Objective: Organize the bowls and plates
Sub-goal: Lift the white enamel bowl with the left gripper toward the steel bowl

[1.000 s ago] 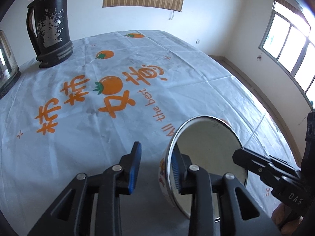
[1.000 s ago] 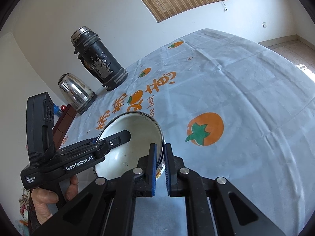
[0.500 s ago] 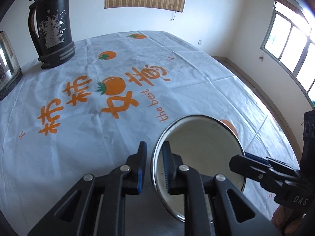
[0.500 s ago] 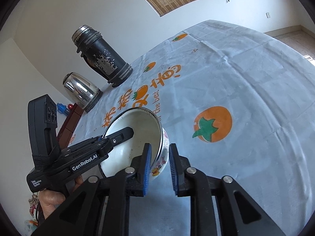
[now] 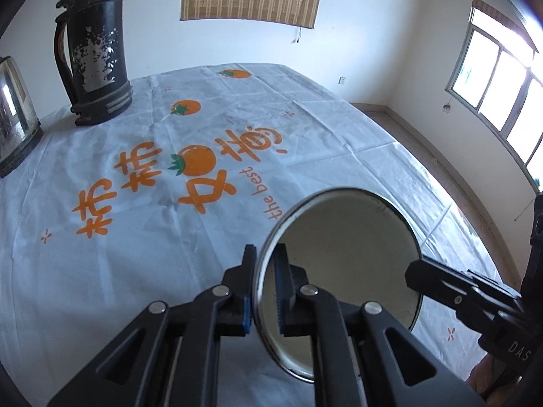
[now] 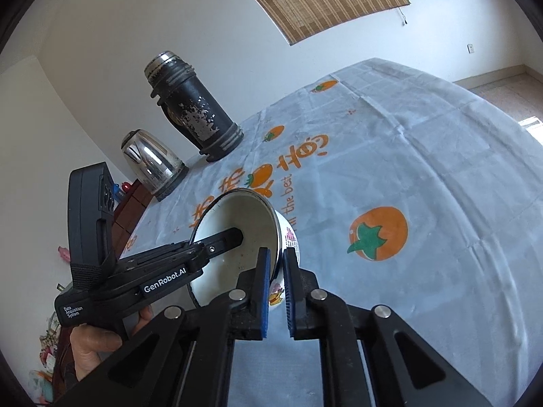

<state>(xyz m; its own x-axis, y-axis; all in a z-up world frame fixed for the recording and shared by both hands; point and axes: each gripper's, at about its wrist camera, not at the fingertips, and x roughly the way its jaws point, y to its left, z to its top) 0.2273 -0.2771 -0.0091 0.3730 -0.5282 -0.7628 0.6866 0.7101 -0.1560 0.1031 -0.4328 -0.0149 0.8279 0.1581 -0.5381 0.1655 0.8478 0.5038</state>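
Note:
A white enamel bowl (image 5: 349,247) with a dark rim and a flower print on its outside is held tilted above the tablecloth, its inside facing both cameras. My left gripper (image 5: 264,254) is closing tight on the rim's near left side, one blue pad inside and one outside. In the right wrist view the bowl (image 6: 237,217) has my right gripper (image 6: 276,254) closing on the opposite wall, pads pressing both faces. The left gripper's finger (image 6: 230,237) reaches into the bowl there. A finger (image 5: 437,281) of the right gripper touches the bowl's right edge.
A tall black thermos (image 5: 96,68) and a steel kettle (image 5: 13,118) stand at the table's far left. The white cloth (image 5: 169,237) with orange fruit prints covers the table. Its right edge drops to the floor under the windows. A hand (image 6: 91,346) holds the left gripper.
The left jaws closed from wide apart onto the bowl's rim. The right jaws opened briefly, then shut on the bowl's wall again. The bowl now tilts more steeply toward the cameras.

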